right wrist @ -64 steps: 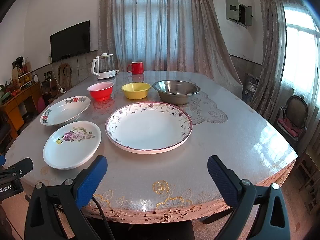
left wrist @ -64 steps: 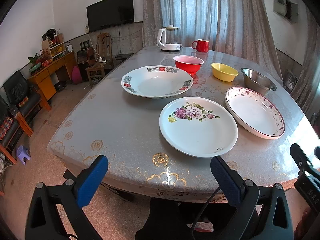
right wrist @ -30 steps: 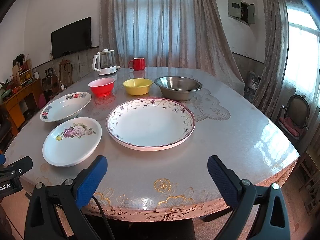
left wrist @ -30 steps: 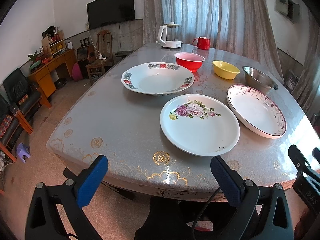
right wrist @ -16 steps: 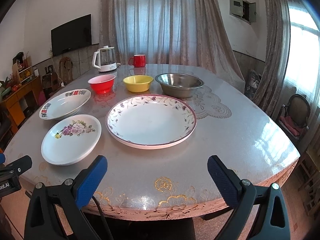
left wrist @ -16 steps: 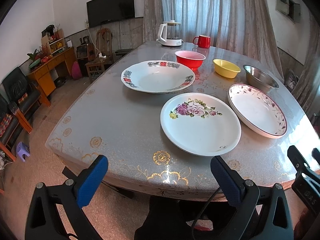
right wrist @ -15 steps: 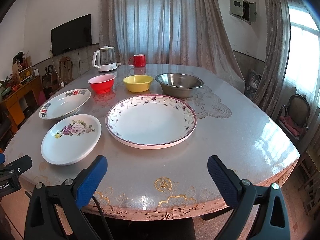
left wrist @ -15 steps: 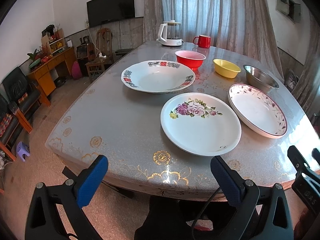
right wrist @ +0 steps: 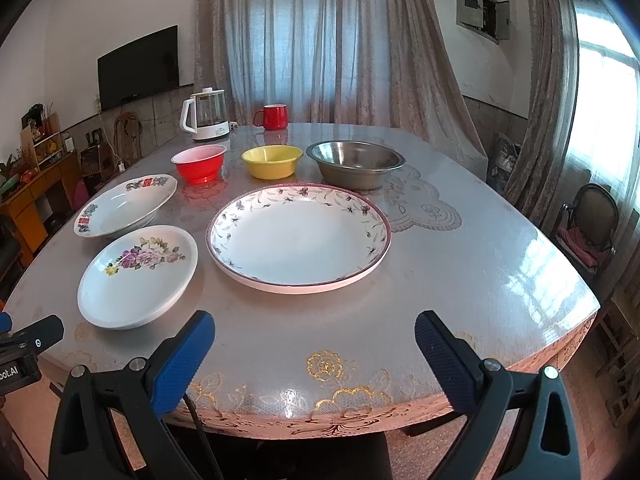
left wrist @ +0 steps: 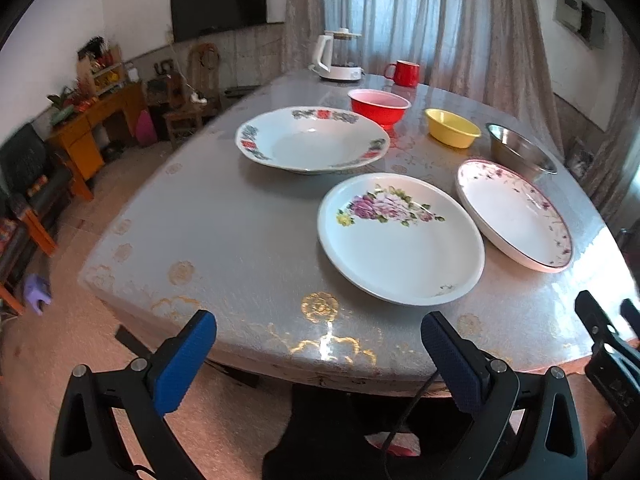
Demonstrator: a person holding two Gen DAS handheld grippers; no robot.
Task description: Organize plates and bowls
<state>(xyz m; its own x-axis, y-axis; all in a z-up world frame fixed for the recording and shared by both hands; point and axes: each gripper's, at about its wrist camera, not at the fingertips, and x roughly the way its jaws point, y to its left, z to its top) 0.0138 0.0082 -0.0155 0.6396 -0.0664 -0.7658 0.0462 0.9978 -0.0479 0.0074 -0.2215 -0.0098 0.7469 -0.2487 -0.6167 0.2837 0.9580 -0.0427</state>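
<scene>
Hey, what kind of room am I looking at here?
Most likely a home living and dining room. A large table holds plates and bowls, a flat television hangs on the wall, and long curtains cover the window behind a kettle.

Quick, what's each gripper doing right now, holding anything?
Left gripper: open, holding nothing, short of the table.
Right gripper: open, holding nothing.

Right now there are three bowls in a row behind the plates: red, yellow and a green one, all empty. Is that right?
Not quite: the third bowl is bare metal, not green. The right wrist view shows it beside the yellow bowl and red bowl, all empty.
</scene>
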